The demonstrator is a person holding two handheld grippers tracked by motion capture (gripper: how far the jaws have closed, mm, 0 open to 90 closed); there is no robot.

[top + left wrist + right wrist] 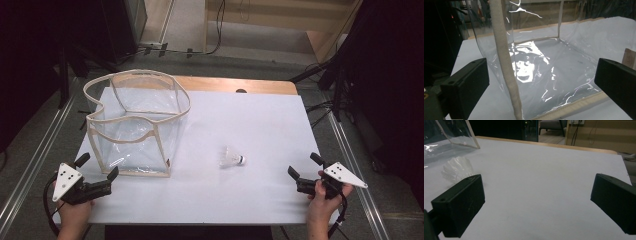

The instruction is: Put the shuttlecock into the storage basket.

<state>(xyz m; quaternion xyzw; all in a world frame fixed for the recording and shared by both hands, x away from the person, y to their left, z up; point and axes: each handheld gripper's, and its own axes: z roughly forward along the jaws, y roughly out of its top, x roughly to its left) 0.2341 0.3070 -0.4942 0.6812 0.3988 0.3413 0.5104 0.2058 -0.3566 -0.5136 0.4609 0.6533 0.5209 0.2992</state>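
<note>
A clear plastic bag (135, 120) with beige trim stands open-topped on the left of the white table top (250, 115). A white shuttlecock (232, 158) lies on its side right of the bag, cork end toward the right. My left gripper (98, 166) is open near the bag's front left corner, empty. In the left gripper view the bag (536, 57) stands close in front of the open left gripper (541, 75). My right gripper (304, 165) is open at the front right, apart from the shuttlecock. The right gripper view shows the shuttlecock (457, 168) behind the left jaw of the right gripper (539, 192).
A wooden table edge (240, 85) shows beyond the white sheet. Metal rails (355, 165) run along both sides of the table. Cables and dark stands lie on the floor behind. A corner of the bag (449, 135) reaches into the right gripper view.
</note>
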